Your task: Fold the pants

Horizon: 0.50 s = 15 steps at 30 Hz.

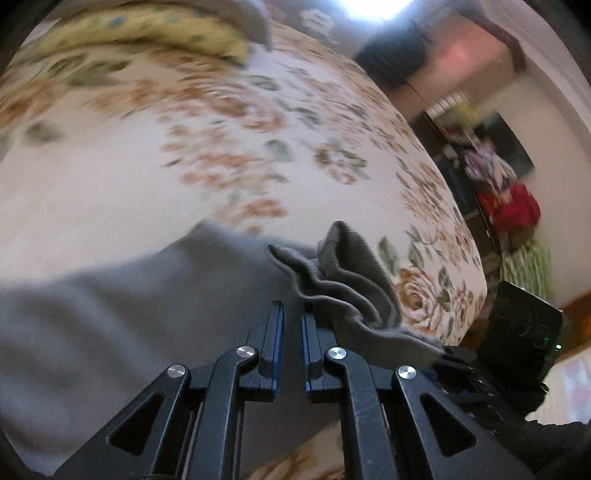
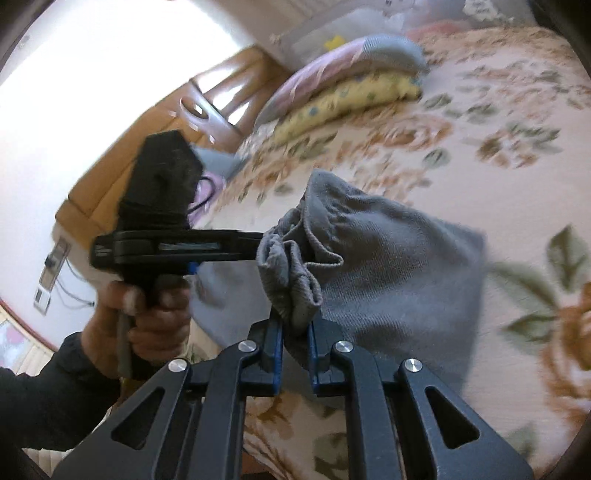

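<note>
The grey pants [image 1: 110, 314] lie on a floral bedsheet [image 1: 184, 129]. In the left wrist view my left gripper [image 1: 292, 314] is shut on the grey fabric, with a bunched, ribbed edge [image 1: 343, 273] standing up just right of the jaws. In the right wrist view my right gripper [image 2: 295, 325] is shut on the bunched edge [image 2: 291, 273] of the pants [image 2: 399, 277], held a little above the bed. The left gripper [image 2: 166, 251] shows there side-on at the left, held in a hand, its tips at the same bunch of fabric.
Stacked pillows, yellow and pink-grey [image 2: 351, 74], lie at the bed's far end; they also show in the left wrist view [image 1: 147, 26]. A wooden headboard [image 2: 221, 92] stands behind. Shelves with clutter [image 1: 498, 177] stand beyond the bed's right edge. The right gripper's body [image 1: 517, 332] sits beside the bed edge.
</note>
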Each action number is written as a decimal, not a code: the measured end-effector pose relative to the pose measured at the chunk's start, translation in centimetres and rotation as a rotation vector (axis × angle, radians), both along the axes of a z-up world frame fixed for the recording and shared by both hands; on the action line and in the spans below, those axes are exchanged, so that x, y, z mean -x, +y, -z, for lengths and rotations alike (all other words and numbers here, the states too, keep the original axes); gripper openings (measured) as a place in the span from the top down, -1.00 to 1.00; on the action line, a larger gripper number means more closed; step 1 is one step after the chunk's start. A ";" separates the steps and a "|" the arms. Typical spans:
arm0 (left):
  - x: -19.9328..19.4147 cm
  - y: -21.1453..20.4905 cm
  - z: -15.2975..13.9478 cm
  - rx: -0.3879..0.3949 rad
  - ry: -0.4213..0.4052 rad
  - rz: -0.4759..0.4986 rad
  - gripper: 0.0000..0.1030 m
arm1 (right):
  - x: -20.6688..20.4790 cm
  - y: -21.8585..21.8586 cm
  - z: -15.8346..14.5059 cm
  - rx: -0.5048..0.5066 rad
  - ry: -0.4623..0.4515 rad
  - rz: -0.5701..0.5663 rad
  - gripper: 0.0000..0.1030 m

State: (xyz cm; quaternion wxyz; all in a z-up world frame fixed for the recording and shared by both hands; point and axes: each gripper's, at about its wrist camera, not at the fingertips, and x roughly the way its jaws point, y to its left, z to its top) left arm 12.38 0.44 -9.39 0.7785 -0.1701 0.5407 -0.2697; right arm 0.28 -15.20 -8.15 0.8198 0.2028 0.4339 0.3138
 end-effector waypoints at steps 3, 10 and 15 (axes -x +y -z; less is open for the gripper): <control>1.4 1.9 0.7 0.013 0.015 -0.060 0.88 | -0.6 1.4 1.6 0.020 0.028 -0.031 0.76; 3.7 4.0 1.1 0.049 0.020 -0.150 0.88 | -0.3 2.6 3.2 0.048 0.110 -0.077 0.53; 4.6 4.1 0.2 0.057 -0.003 -0.170 0.85 | 0.6 1.6 1.3 -0.033 0.078 -0.093 0.28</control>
